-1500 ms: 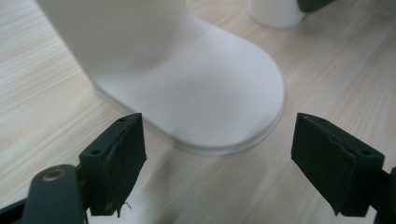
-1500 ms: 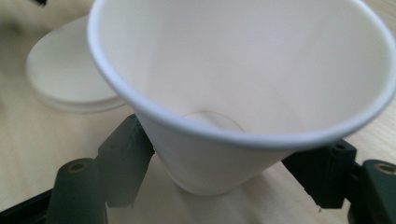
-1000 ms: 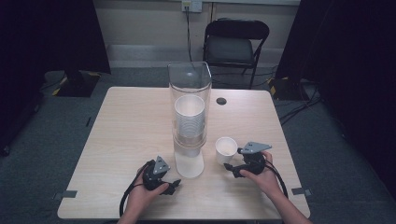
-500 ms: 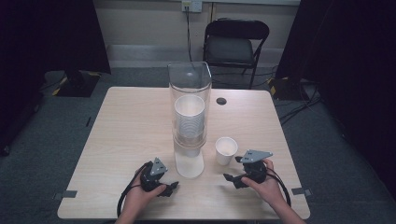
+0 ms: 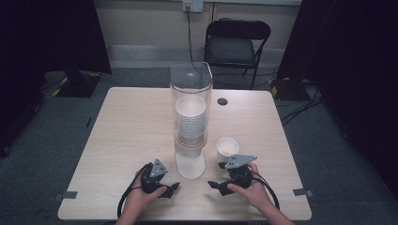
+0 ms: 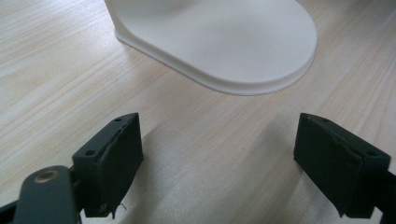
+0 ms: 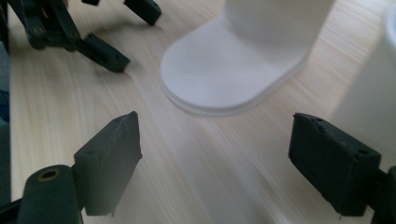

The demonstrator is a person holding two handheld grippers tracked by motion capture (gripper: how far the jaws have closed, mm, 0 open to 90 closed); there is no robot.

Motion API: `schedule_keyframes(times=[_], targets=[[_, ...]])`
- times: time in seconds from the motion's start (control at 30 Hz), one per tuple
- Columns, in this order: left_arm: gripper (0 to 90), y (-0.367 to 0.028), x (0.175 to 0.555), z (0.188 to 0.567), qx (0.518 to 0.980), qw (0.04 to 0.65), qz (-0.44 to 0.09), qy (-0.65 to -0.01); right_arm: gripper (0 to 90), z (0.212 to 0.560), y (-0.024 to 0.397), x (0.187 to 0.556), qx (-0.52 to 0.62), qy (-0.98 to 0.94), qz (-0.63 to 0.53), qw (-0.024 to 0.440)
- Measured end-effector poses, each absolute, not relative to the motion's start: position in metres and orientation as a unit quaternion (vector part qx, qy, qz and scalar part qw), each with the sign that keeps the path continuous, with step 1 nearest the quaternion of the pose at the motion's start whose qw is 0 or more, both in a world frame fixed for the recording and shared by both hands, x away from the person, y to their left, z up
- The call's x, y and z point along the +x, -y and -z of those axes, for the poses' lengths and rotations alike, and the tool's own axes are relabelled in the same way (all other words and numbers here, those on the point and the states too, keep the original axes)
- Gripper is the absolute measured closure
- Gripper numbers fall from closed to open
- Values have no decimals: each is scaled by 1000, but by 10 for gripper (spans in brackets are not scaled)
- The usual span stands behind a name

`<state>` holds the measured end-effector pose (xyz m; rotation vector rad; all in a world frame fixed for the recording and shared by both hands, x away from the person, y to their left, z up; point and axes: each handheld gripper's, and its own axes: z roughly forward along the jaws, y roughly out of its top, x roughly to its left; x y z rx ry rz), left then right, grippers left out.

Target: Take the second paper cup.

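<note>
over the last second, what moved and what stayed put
The right tongs drew back from the cup toward the person's edge of the table; their jaws have just been closing a little, with nothing between them. The cup stands loose where it was, and the left tongs and the dispenser kept their places.

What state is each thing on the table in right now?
Cup dispenser: upright, cups stacked inside.
Loose paper cup: upright on the table, apart from both grippers.
Left gripper: open, nothing between the jaws.
Right gripper: open, jaws just closing slightly, nothing between them.
</note>
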<state>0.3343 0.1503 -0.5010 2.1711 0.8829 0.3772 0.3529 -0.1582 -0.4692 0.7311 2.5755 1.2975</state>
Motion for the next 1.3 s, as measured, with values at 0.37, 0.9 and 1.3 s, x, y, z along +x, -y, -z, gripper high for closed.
schedule_keyframes(times=[0.37, 0.9, 1.3], targets=[[147, -151, 335, 501, 850, 373, -147, -343, 183, 458, 126, 361, 239, -848, -464, 92], [146, -151, 335, 501, 850, 373, -147, -342, 183, 440, 99, 385, 249, -822, -496, 127], [146, -151, 335, 501, 850, 373, -147, -342, 221, 419, 92, 395, 243, -804, -522, 147]])
